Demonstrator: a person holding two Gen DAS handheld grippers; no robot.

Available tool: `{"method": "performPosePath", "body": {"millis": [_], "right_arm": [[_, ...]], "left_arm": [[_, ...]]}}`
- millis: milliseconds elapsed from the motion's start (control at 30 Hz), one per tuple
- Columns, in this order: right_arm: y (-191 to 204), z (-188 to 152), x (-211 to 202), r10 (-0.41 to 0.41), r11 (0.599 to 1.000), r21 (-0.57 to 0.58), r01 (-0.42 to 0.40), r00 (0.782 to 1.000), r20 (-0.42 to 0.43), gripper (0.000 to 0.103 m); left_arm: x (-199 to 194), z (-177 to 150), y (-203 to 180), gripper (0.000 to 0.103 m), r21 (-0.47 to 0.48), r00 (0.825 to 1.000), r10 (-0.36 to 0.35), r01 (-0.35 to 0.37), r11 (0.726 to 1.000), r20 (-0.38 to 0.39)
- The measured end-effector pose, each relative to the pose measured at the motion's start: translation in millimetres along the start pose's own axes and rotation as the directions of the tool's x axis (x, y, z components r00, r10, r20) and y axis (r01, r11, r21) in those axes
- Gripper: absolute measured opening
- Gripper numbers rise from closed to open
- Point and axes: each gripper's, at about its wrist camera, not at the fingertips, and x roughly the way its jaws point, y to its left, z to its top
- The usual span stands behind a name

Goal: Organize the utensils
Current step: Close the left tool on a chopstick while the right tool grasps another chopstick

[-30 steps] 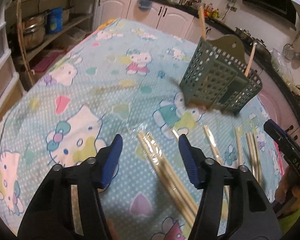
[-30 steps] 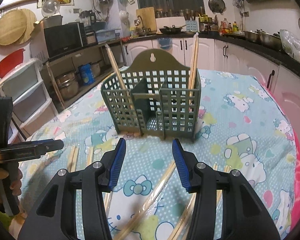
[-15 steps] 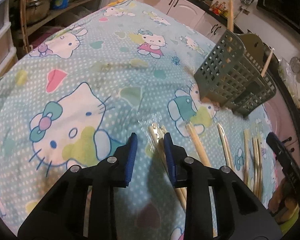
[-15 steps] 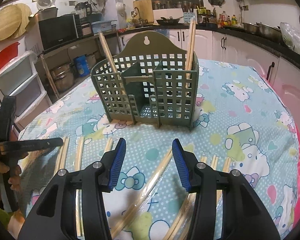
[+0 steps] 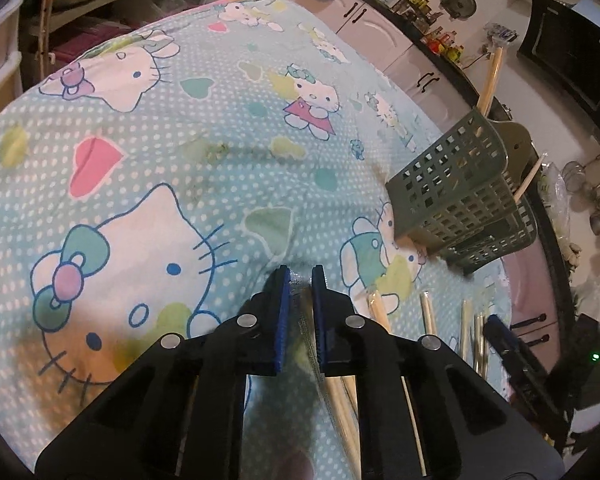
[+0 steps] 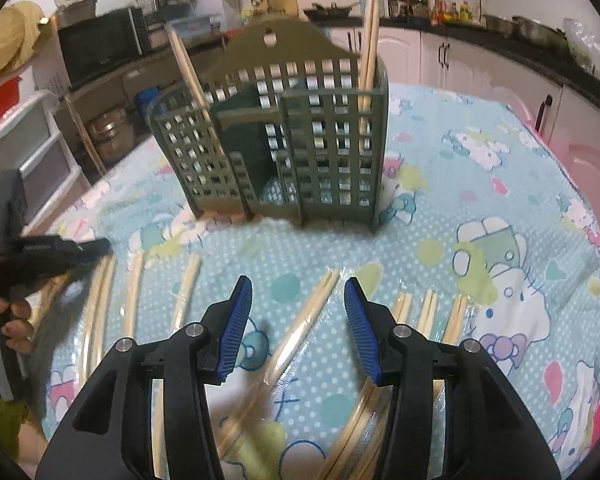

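Observation:
My left gripper (image 5: 300,276) is shut on the clear-wrapped end of a chopstick pair (image 5: 336,396) that runs back under its fingers on the cartoon-cat tablecloth (image 5: 148,128). In the right wrist view the left gripper (image 6: 96,246) shows low at the left edge. My right gripper (image 6: 298,292) stands open above another wrapped chopstick pair (image 6: 300,328), not touching it. The green slotted utensil holder (image 6: 284,140) (image 5: 460,196) stands upright beyond both grippers. Chopsticks (image 6: 370,40) lean up from its right compartment and one (image 6: 188,68) from its left.
Several more wrapped chopstick pairs (image 6: 132,292) (image 6: 428,312) lie in a row on the cloth in front of the holder. A person's hand (image 6: 16,320) grips the left tool. White cabinets (image 6: 440,60), a microwave (image 6: 100,48) and plastic drawers (image 6: 32,148) ring the table.
The left gripper dropped forward onto the wrapped chopsticks and its jaws closed from wide apart to nearly together. The right gripper sank closer to the cloth, jaws unchanged.

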Motion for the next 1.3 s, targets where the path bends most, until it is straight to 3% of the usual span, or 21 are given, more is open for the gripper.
{"method": "performPosePath", "body": {"millis": [167, 300, 400, 433, 533, 700, 1300], "right_arm": [[-10.1, 1.3, 21.0, -0.007, 0.998, 0.057, 0.012, 0.996, -0.087, 0.046], [-15.0, 6.4, 32.7, -0.002, 0.997, 0.076, 0.010, 0.994, -0.110, 0.045], [-16.3, 11.9, 38.8, -0.002, 0.997, 0.081, 0.012, 0.993, -0.120, 0.034], [-17.1, 14.0, 40.6, -0.008, 0.997, 0.078, 0.018, 0.992, -0.123, 0.022], [-15.8, 19.9, 40.3, 0.015, 0.997, 0.073, -0.006, 0.992, -0.124, 0.011], [-3.6, 31.1, 23.8, 0.062, 0.997, 0.051, -0.058, 0.994, -0.086, 0.001], [16.1, 68.8, -67.5, 0.175, 0.985, -0.027, -0.173, 0.977, 0.121, 0.001]], "left_arm": [[-8.9, 3.8, -4.6, 0.002, 0.024, 1.000, -0.006, 0.005, 1.000, 0.023], [-20.7, 9.2, -10.5, 0.002, 0.052, 0.999, -0.008, 0.005, 0.999, 0.049], [-29.1, 13.0, -14.8, 0.002, 0.069, 0.998, -0.005, 0.001, 0.998, 0.068], [-31.7, 13.8, -15.4, 0.002, 0.076, 0.997, -0.005, -0.001, 0.997, 0.074], [-38.9, 17.6, -21.9, 0.002, 0.095, 0.996, -0.007, -0.001, 0.996, 0.089], [-48.3, 24.0, -36.3, 0.002, 0.136, 0.994, -0.007, -0.008, 0.991, 0.108], [-92.8, 42.2, -127.1, 0.002, 0.333, 0.975, -0.110, 0.040, 0.942, 0.194]]}}
